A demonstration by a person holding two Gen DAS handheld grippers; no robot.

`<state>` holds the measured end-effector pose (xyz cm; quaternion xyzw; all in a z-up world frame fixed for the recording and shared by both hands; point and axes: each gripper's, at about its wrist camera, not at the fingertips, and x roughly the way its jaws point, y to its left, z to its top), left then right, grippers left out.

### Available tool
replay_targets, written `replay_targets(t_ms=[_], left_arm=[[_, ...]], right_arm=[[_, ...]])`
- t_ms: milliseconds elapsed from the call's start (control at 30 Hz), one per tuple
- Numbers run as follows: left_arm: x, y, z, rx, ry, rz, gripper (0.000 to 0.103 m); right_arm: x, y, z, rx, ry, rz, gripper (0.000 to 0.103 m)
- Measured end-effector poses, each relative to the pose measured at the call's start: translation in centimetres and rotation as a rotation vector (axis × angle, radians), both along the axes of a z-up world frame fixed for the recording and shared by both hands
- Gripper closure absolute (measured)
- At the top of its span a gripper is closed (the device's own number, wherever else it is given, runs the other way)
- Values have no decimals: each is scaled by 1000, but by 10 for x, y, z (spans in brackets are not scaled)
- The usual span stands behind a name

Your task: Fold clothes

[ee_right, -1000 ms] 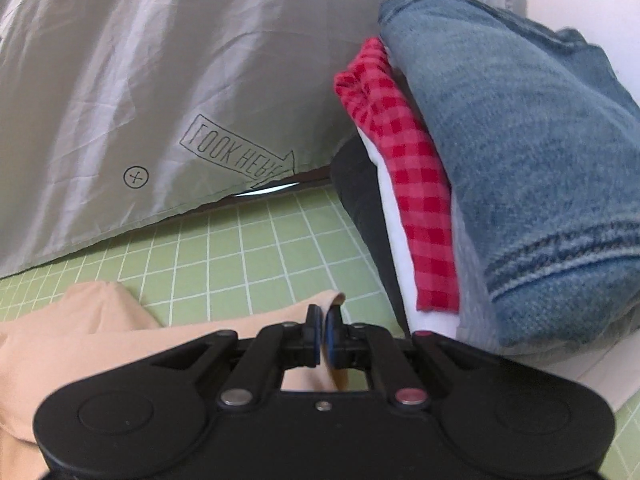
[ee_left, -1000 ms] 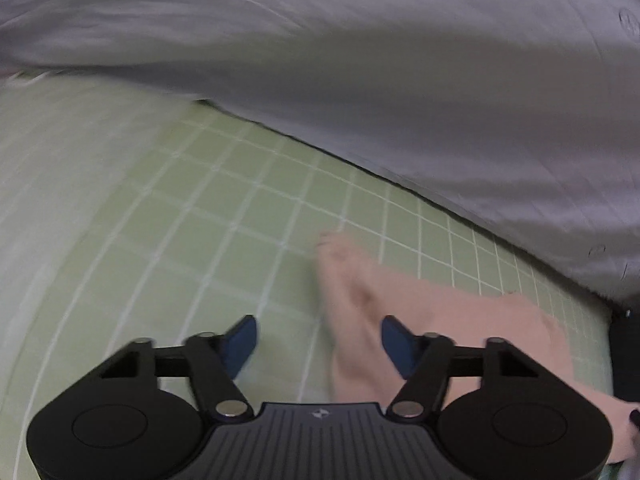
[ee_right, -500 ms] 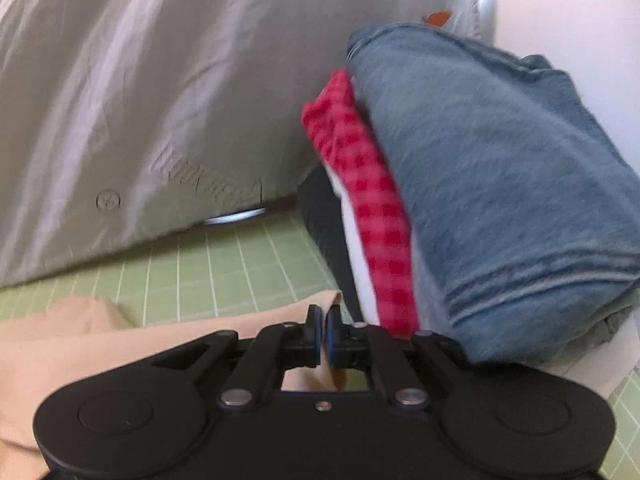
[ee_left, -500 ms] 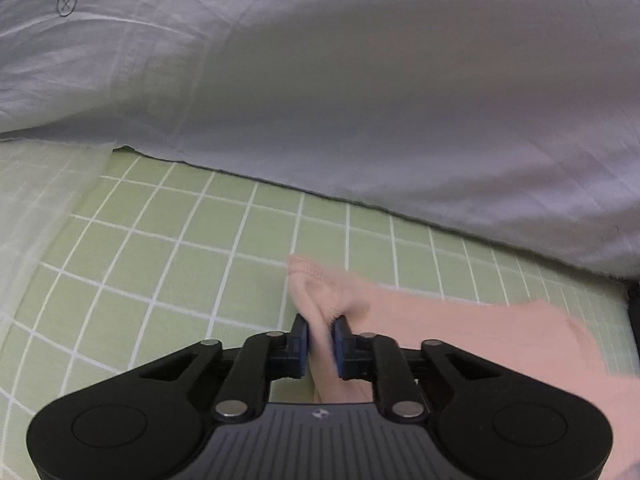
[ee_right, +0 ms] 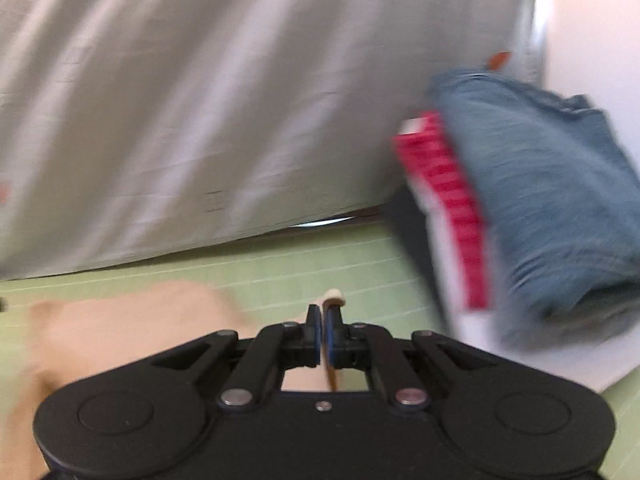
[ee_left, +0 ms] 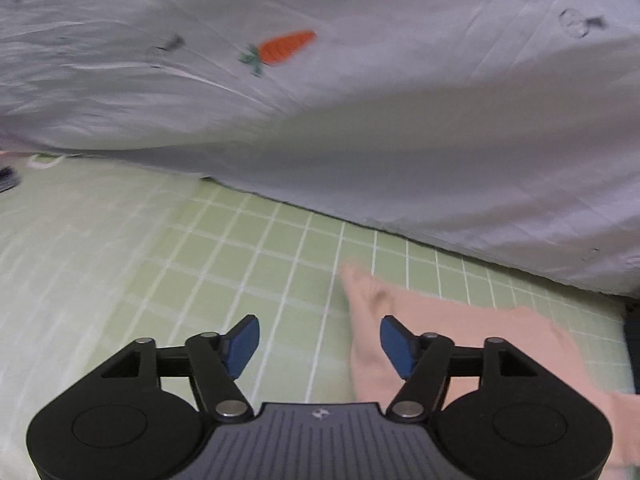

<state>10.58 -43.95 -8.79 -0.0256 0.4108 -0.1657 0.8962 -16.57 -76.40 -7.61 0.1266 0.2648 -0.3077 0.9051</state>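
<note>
A peach-coloured garment [ee_left: 460,344] lies on the green grid mat [ee_left: 248,256]. My left gripper [ee_left: 320,340] is open and empty, with the garment's near corner just inside its right finger [ee_left: 394,344]. In the right wrist view my right gripper [ee_right: 324,320] is shut on an edge of the peach garment [ee_right: 120,328], and a bit of cloth pokes out above the pads. That view is blurred by motion.
A grey sheet with carrot prints [ee_left: 360,120] hangs behind the mat. A stack of folded clothes stands at the right: blue jeans [ee_right: 540,200] on top, a red checked piece [ee_right: 448,200], white and dark items below.
My left gripper was shut on the garment's corner half a second ago and has now opened and let it go. My right gripper stays shut on the cloth and is moving.
</note>
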Motion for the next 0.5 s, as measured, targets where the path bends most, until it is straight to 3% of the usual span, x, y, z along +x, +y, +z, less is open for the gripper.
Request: replay_targets(t_ms=[167,300,400,433,467,500], left_arm=[[-75,43,7,-47,35,59,30],[-133,67,3,-51,85,50,30],[-162,79,-6,-21,135,18,30],[-169,81,-8,-7,144,6,25],[-175,84,-9,8,145,-8,22],[-181,86,-10,19,140,-23,19]], right_arm=[[-12,86,-14,128,24,252,100],[-36,153,-34,177,111,444,100],[-51,177,-39,194,142,453,96],[-56,182,-36,197,141,432,81],[-62,186,-33,188,134,395,58],[-67,186,-32,179,122,362,50]])
